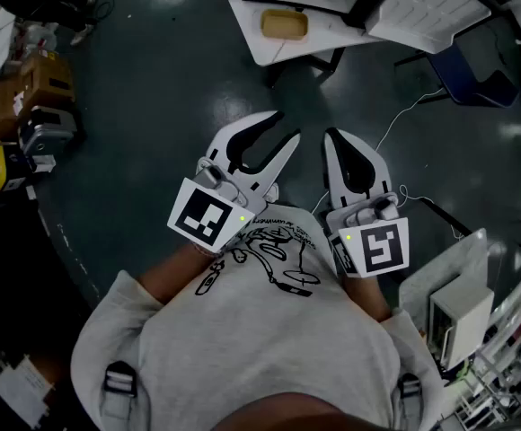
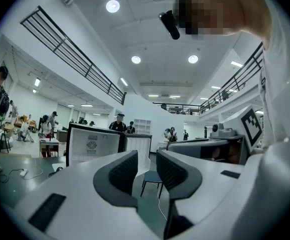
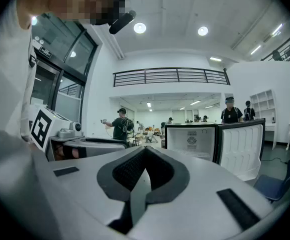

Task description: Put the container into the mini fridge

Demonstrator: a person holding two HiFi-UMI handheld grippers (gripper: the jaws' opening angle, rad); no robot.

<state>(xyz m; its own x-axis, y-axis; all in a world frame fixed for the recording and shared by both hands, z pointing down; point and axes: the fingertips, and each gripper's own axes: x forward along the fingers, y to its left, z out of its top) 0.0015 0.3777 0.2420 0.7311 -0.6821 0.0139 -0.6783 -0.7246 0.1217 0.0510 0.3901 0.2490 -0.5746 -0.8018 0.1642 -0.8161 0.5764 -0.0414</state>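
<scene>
Open lab hall: mezzanine railing, white table, cable-strewn dark floor.

The left hand-held gripper and the right hand-held gripper have smooth, matt white plastic shells with black, finely ribbed pads. The floor is dark and glossy, throwing back lamp glare. The sweatshirt is soft grey cloth. The mini fridge is lined with smooth white plastic.

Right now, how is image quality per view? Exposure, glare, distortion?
Head view: underexposed, with pale glare patches on the dark floor. Left gripper view: bright, strong fisheye, railing bowed, corners black, ceiling lights blown out. Right gripper view: same fisheye and dark corners; the open mini fridge reads sharp.
</scene>
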